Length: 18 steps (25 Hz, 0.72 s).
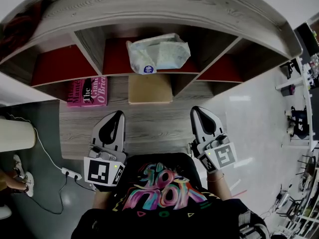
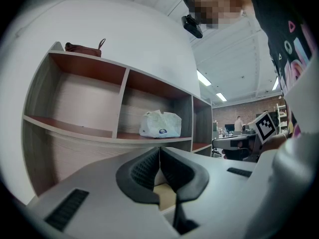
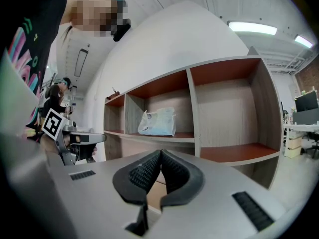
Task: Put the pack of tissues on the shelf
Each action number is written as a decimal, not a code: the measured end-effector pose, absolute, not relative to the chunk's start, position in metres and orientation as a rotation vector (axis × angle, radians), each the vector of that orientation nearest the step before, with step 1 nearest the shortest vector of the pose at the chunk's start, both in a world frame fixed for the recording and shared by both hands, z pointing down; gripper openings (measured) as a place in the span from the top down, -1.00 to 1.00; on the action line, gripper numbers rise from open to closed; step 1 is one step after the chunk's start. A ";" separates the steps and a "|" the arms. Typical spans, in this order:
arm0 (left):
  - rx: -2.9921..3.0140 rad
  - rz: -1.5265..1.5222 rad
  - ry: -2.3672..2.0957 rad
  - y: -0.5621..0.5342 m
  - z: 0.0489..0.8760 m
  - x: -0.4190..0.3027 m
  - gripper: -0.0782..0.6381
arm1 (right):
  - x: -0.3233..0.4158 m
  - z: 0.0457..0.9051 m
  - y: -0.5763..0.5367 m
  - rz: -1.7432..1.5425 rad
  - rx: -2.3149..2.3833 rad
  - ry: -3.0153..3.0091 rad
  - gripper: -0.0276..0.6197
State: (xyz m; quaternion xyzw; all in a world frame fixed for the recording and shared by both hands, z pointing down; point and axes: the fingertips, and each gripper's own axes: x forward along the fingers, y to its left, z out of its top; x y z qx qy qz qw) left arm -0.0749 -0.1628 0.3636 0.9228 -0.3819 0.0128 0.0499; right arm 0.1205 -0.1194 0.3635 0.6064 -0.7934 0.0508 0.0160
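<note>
Fingers [image 2: 142, 171] of left gripper [image 2: 159, 151] closed pad to pad, nothing pinched between. Same on the other side: fingers [image 3: 142, 173] of right gripper [image 3: 160, 153] meeting at the tips, ribbed pads on nothing. Both held low and level in front of the person's chest, well apart from the shelf [image 1: 149, 9], noses aimed at it. Probably a rest pose, with no load to carry.

Pack of tissues [image 1: 158, 53] lying in the middle compartment of the upper row, on the red board, close to its front edge and about midway between the two dividers, touching neither. Set on its broad side, soft wrapper slumped, round label facing out toward the front edge. Stable like that, no wall needed to lean on.

Lower in the head view, on the wood-grain surface below that front edge: pink book [image 1: 87, 91] toward the left, tan box [image 1: 149, 88] just under the pack's compartment. Neither touching the pack.

Judged from this layout: placing done, no grip on the pack, grippers standing clear so as not to snag the loose wrapper. Only risk worth naming: a nudge at the front edge tipping the pack off the board.
</note>
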 end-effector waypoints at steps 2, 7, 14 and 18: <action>2.810 0.039 -1.163 -0.163 0.364 -0.074 0.71 | 0.119 0.359 -0.122 0.154 1.899 -2.476 0.86; 2.806 0.039 -1.168 -0.164 0.364 -0.075 0.71 | 0.122 0.367 -0.121 0.154 1.886 -2.460 0.86; 2.799 0.037 -1.180 -0.166 0.365 -0.077 0.71 | 0.120 0.368 -0.123 0.180 1.885 -2.460 0.87; 2.797 0.040 -1.182 -0.166 0.365 -0.078 0.71 | 0.120 0.368 -0.123 0.180 1.880 -2.459 0.87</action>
